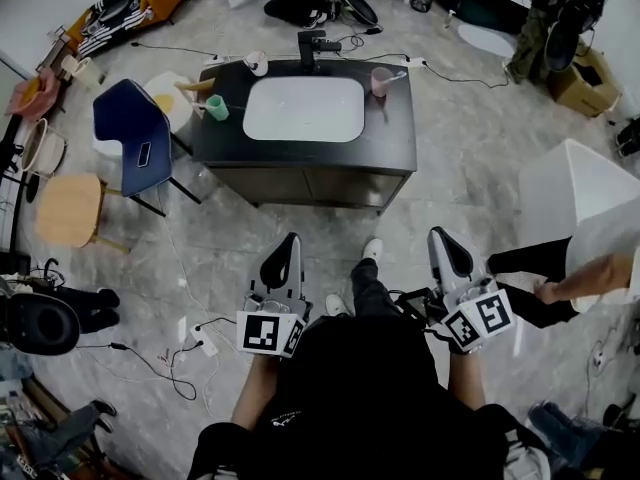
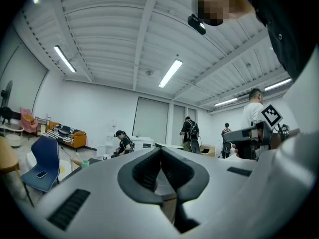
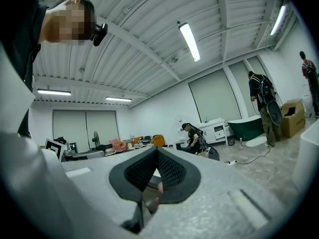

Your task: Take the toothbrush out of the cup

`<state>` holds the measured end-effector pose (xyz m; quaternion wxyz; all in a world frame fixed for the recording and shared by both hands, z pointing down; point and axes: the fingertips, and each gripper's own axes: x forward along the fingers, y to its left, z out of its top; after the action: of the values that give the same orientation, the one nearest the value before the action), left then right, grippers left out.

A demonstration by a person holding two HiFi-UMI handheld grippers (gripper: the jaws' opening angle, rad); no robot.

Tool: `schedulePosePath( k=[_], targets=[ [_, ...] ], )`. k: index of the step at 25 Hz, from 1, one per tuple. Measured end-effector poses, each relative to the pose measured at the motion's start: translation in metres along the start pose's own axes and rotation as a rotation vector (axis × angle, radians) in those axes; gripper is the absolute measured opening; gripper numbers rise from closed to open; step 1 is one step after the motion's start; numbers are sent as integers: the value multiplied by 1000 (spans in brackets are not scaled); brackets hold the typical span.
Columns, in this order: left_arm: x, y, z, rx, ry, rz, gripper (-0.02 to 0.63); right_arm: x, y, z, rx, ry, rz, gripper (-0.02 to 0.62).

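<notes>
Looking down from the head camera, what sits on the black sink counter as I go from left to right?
green cup → white basin → pink cup

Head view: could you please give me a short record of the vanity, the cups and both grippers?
vanity: black top, white sink
pink cup: right of sink, toothbrush in it
green cup: left of sink
left gripper: fingers shut, empty, near the body
right gripper: fingers shut, empty, near the body
task: not begun
</notes>
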<state>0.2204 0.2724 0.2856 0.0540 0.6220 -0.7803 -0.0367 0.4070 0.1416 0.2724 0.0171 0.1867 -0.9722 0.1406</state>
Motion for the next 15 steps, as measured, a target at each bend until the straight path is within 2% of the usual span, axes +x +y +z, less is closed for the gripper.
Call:
schedulePosePath(
  k=[7, 15],
  targets=[
    [48, 12, -5, 5, 14, -2, 6, 48, -34, 12, 11, -11, 7, 5],
    [126, 26, 9, 23, 2, 21, 6, 117, -86, 32, 1, 5, 51, 5]
  ],
)
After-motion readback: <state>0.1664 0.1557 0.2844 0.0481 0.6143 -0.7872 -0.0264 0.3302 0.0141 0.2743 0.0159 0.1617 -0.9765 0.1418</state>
